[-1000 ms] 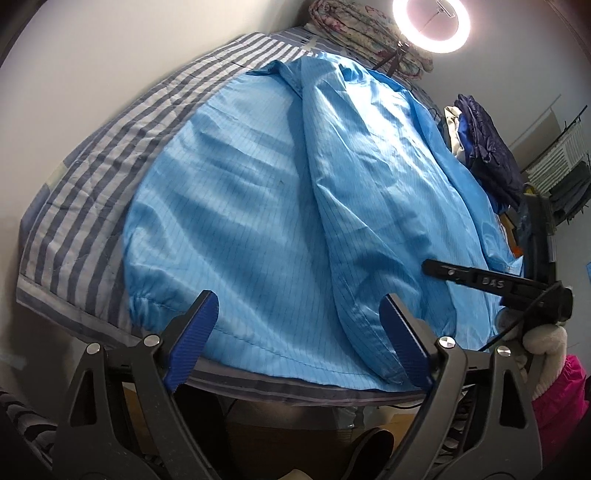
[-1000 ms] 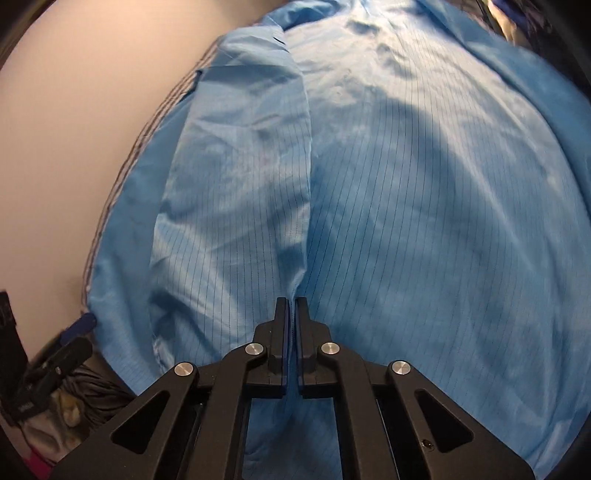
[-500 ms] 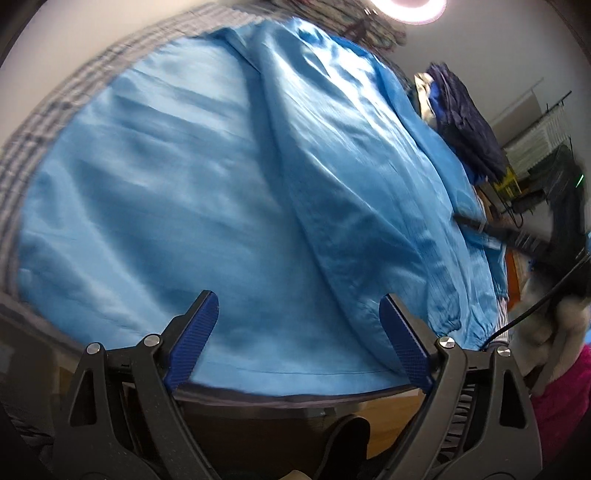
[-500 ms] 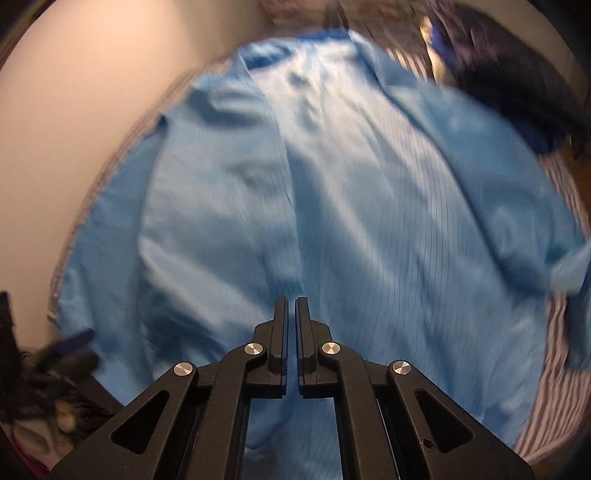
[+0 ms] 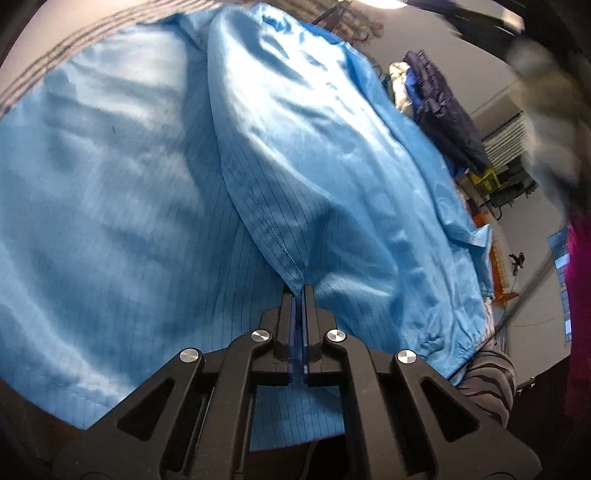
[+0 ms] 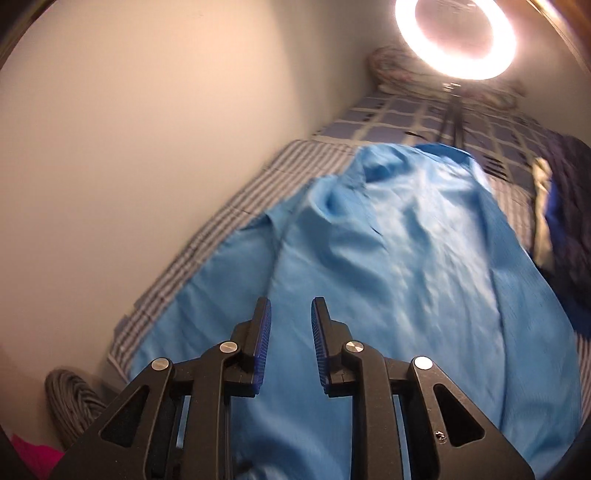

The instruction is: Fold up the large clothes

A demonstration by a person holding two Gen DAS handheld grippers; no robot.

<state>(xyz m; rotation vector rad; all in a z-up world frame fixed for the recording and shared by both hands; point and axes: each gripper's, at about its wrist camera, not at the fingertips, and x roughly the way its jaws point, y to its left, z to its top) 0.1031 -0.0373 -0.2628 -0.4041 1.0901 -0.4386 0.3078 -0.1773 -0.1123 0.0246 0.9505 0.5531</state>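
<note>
A large light-blue jacket (image 5: 122, 192) with thin dark lines lies spread on a striped bed. One sleeve (image 5: 325, 155) is folded lengthways over the body. My left gripper (image 5: 299, 291) is shut on the seamed edge of that folded sleeve near the jacket's hem. In the right wrist view the same jacket (image 6: 399, 280) runs from the fingers up to its collar. My right gripper (image 6: 291, 314) is open by a narrow gap and empty, raised above the jacket's near end.
The striped bed sheet (image 6: 218, 229) shows along the wall side. A lit ring light (image 6: 456, 31) stands at the bed's head over a checked pillow. A pile of dark clothes (image 5: 443, 110) lies to the right. A woven basket (image 6: 70, 402) sits low left.
My left gripper has closed from wide open onto the sleeve's edge. My right gripper has opened, let go of the jacket and lifted back, tilting up toward the ring light.
</note>
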